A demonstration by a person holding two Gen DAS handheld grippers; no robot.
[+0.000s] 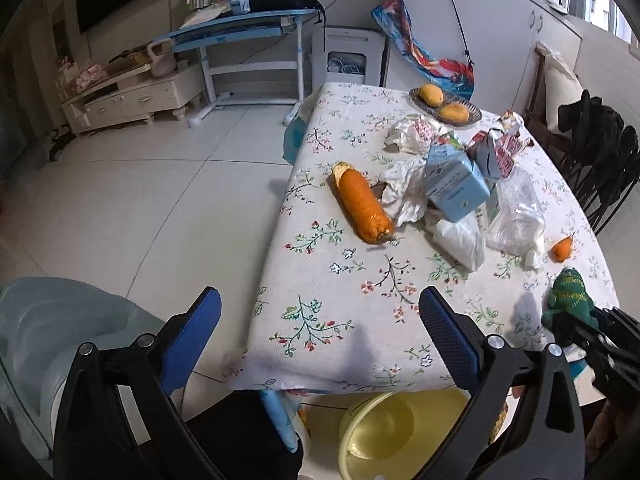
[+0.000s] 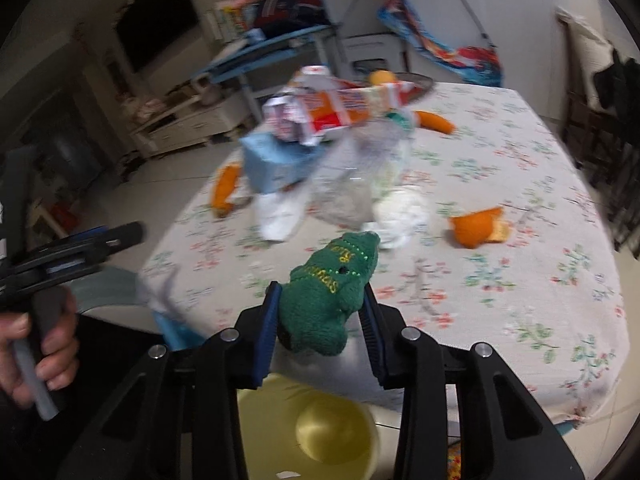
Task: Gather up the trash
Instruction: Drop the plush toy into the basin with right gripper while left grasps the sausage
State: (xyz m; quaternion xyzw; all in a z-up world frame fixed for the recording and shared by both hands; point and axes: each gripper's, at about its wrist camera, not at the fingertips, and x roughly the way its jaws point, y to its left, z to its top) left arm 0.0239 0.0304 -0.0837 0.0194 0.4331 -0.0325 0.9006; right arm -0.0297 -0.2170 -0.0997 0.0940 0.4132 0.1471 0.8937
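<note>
Between my right gripper's (image 2: 320,332) pads sits the green knitted toy (image 2: 332,288). Below it lies the yellow plastic basin (image 2: 320,432). Ahead on the floral-clothed table (image 2: 520,300) lies orange peel (image 2: 478,227), right of crumpled white tissue (image 2: 400,210).

Green knitted toy (image 2: 332,292), near 6 o'clock on the worktop (image 2: 520,280): yellow embroidered lettering, upside down, not legible. Blue carton (image 1: 456,184), centre: dark print too small to read. Red-and-white wrappers (image 2: 340,112), 12 o'clock: print blurred.
</note>
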